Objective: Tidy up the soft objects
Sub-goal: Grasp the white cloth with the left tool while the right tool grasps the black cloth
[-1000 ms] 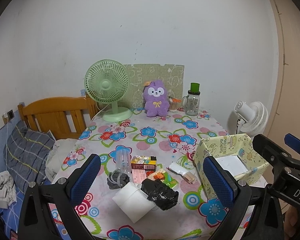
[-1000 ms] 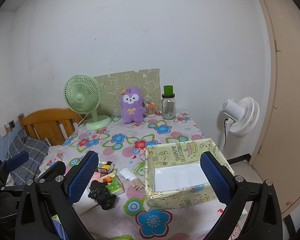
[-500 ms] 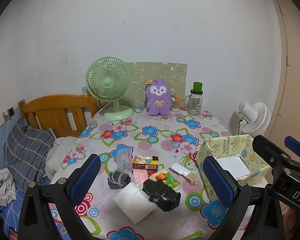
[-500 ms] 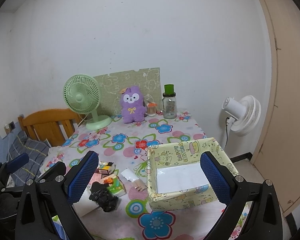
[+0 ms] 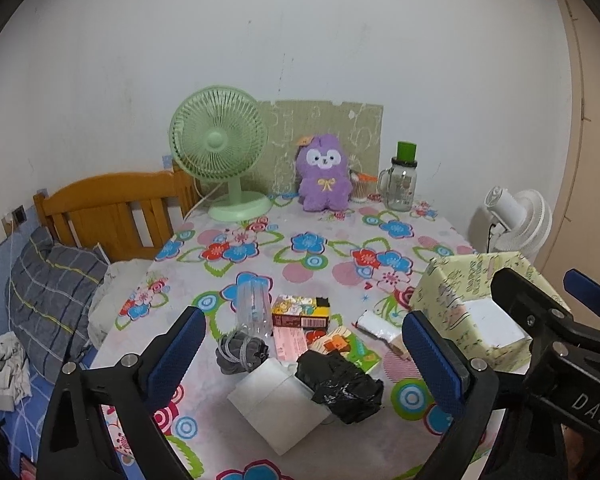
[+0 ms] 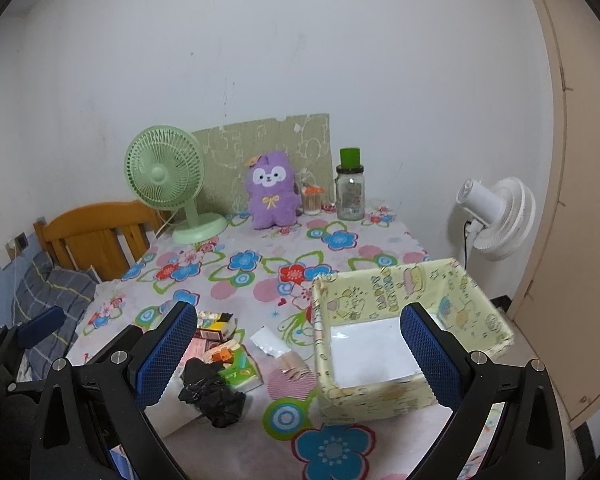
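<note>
Left wrist view: both grippers hover over the floral counter [image 5: 340,264], jaws spread wide, holding nothing.
Left gripper [image 5: 304,354] faces a crumpled black plastic bag [image 5: 340,380], grey pouch [image 5: 240,350] and white tissue pack [image 5: 276,404]; right gripper [image 6: 300,352] frames the yellow box [image 6: 404,308] just beside that bag. Purple plush [image 5: 324,176] sits well beyond.

The left gripper [image 5: 305,356] is held up in the air with its two blue fingers spread wide and nothing between them. The right gripper [image 6: 298,354] is beside it, also wide apart and holding nothing.
</note>
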